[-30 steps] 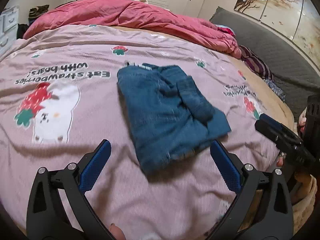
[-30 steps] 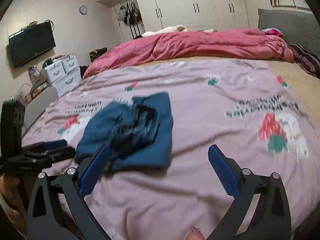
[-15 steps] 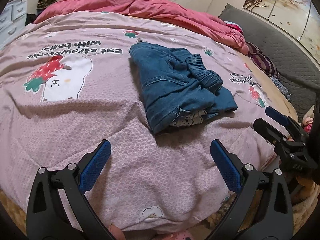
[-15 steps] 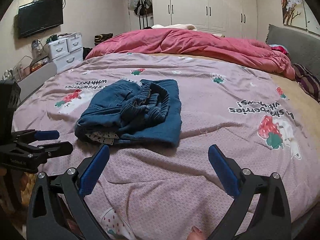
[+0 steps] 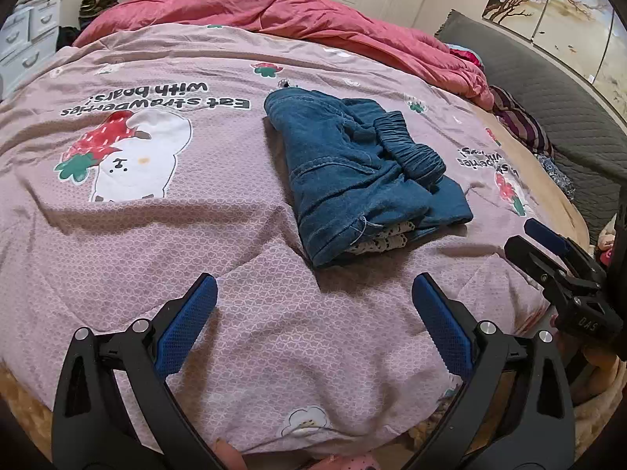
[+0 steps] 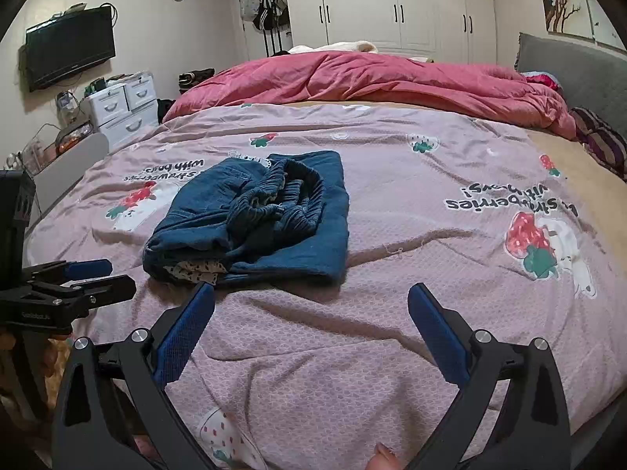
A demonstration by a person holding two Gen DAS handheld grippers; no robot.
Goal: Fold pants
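The blue denim pants (image 5: 352,172) lie folded in a compact bundle on the pink bedspread (image 5: 156,235), with the elastic waistband bunched on top and a spotted lining showing at the near edge. In the right wrist view the same pants (image 6: 258,219) lie left of centre. My left gripper (image 5: 313,309) is open, short of the bundle and holding nothing. My right gripper (image 6: 311,313) is open too, above bare bedspread just in front of the pants. Each gripper appears at the edge of the other's view, right gripper (image 5: 548,250) and left gripper (image 6: 90,278).
A crumpled red duvet (image 6: 372,78) lies across the far side of the bed. A grey headboard (image 5: 548,90) runs along the right. White drawers (image 6: 121,105) and a wall television (image 6: 70,53) stand left of the bed. White wardrobes (image 6: 392,4) fill the back wall.
Both grippers have drawn back from the folded pants towards the near edge of the bed and stayed open. The pants lie still.
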